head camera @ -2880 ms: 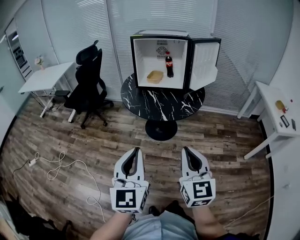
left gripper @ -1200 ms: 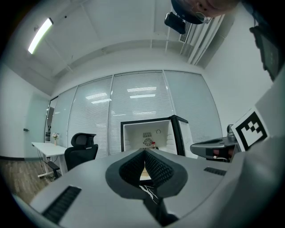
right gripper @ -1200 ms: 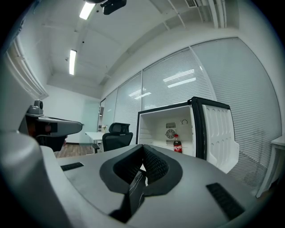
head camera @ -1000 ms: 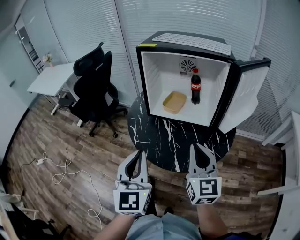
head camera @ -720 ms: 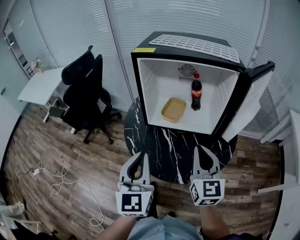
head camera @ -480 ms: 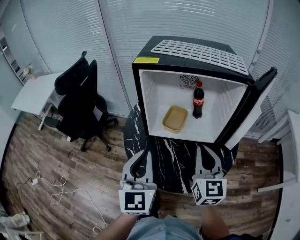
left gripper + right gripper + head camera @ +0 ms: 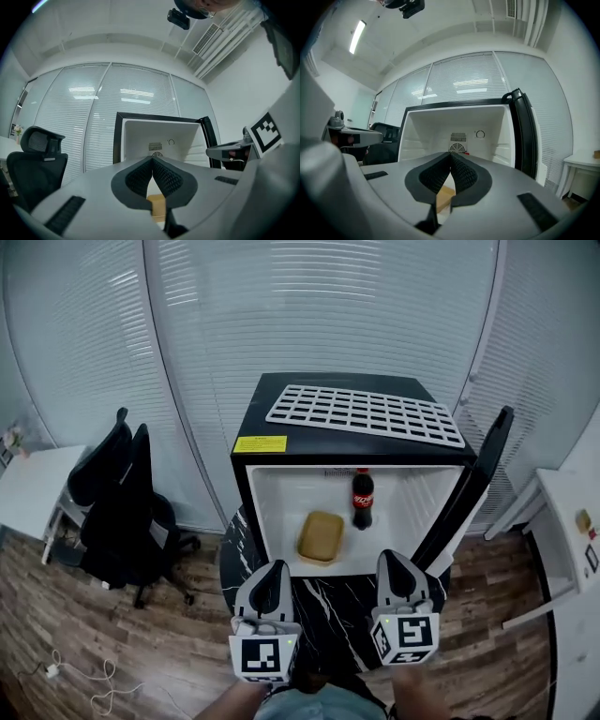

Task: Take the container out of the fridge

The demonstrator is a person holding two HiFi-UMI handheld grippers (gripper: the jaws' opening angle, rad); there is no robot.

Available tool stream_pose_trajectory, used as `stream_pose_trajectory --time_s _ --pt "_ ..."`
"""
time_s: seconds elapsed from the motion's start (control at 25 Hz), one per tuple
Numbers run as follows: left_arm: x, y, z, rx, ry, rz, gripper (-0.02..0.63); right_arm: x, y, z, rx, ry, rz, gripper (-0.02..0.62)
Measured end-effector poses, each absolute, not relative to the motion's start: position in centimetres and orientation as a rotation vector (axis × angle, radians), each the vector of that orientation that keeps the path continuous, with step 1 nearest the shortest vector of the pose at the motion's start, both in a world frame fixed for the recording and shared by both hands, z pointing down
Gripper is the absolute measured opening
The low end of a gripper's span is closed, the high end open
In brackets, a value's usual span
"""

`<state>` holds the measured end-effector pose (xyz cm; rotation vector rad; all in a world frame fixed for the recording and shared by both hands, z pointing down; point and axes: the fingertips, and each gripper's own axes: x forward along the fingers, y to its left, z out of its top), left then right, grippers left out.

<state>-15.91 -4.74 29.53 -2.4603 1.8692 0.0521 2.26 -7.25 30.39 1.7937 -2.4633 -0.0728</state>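
A black mini fridge [image 7: 281,468] with a white inside stands open on a round black marble table [image 7: 323,604]. Its door [image 7: 467,493] swings out to the right. A tan container [image 7: 321,536] lies on the fridge floor, with a cola bottle [image 7: 362,499] upright just right of it. My left gripper [image 7: 273,570] and right gripper [image 7: 396,563] hover side by side over the table's near edge, short of the fridge, both shut and empty. The container [image 7: 157,205] shows below the meeting pads in the left gripper view. The right gripper view also shows the container [image 7: 444,194] low behind the pads.
A black office chair [image 7: 117,512] stands left of the table, with a white desk [image 7: 26,502] beyond it. Another white table [image 7: 574,531] is at the right. A cable [image 7: 80,676] lies on the wooden floor. Window blinds back the fridge.
The fridge has come much nearer and now sits straight ahead. Both grippers, shut throughout, have moved from over the floor to above the table's near edge.
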Motion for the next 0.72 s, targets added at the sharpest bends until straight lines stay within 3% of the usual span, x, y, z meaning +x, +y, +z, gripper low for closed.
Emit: stream_pose_trajectory --time_s 0.72 --pt "-13.2 -14.9 33.4 -2.507 1.868 -0.076 0.015 2.3 -18.2 35.8 1.722 -2.469 0.102 0.017"
